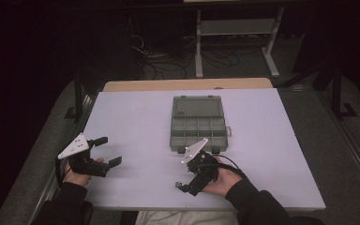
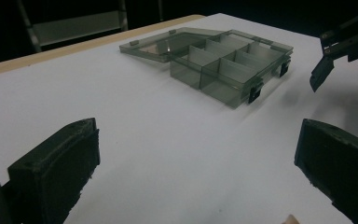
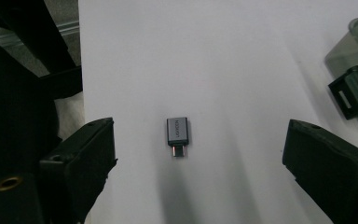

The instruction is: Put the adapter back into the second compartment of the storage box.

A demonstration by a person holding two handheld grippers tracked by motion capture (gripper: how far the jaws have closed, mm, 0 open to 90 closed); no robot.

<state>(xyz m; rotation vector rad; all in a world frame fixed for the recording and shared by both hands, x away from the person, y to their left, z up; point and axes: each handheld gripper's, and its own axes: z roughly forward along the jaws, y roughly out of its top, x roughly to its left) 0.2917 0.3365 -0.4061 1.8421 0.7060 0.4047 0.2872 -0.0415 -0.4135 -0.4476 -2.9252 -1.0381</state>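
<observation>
A: What is lying on the table [image 1: 122, 122]?

B: An open compartment box [image 1: 198, 123] is sitting mid-table; a small USB adapter [image 3: 177, 134] is lying flat near the front edge, between the jaws of the right gripper [image 3: 200, 163].

A: Gripper states?

B: Both are standing wide, holding nothing. The left gripper [image 1: 108, 150] is idling, pointing level.

A: Risk?

B: Likely the adapter skidding or flipping if one pad is touching first. The right hand [image 1: 225, 180] is tilting the gripper downward over it.
</observation>
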